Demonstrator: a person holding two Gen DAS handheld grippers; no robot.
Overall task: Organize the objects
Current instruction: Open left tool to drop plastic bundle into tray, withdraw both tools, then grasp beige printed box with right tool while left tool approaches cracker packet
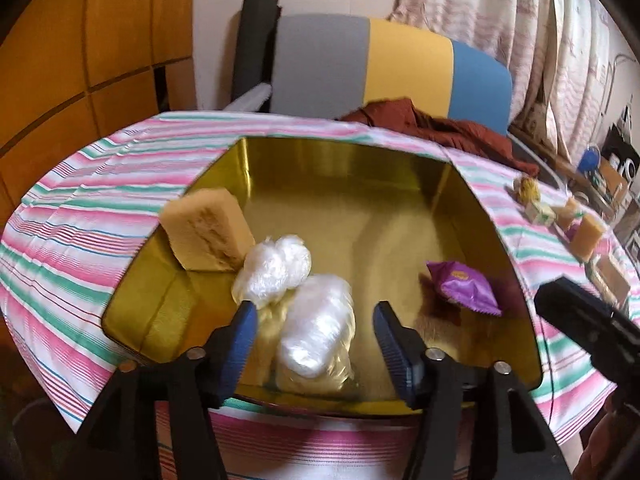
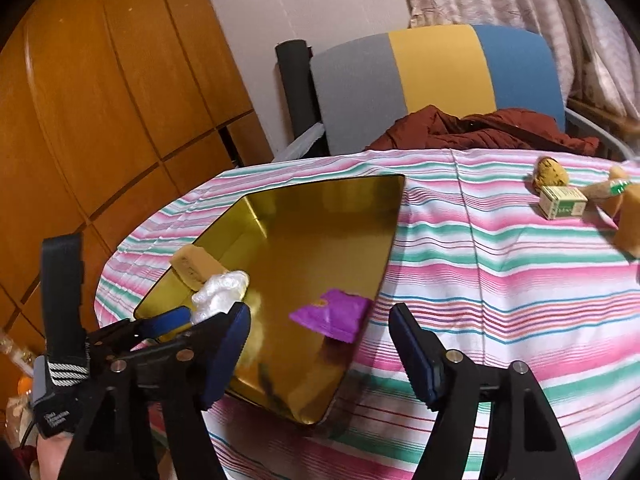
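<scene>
The striped tablecloth [image 2: 480, 248] is carrying a gold tin [image 1: 328, 168] that is sitting toward its near-left corner, and the tin is already holding a tan sponge [image 1: 208, 232] leaning in its left corner, two white plastic-wrapped bundles [image 1: 316, 328] against its near wall, and a purple packet [image 1: 464, 288] by its right wall. The left gripper [image 1: 316, 344] is hovering over that near wall with its jaws standing wide, the nearer bundle lying loose between them, not pinched. The right gripper [image 2: 320, 344] is standing open too, gripping nothing. Still outside the tin, a small green-printed box [image 2: 562, 202] and other small pieces are waiting near the cloth's far-right edge, its long axis running roughly along that edge, so the right gripper looks nearer for the next pick.
</scene>
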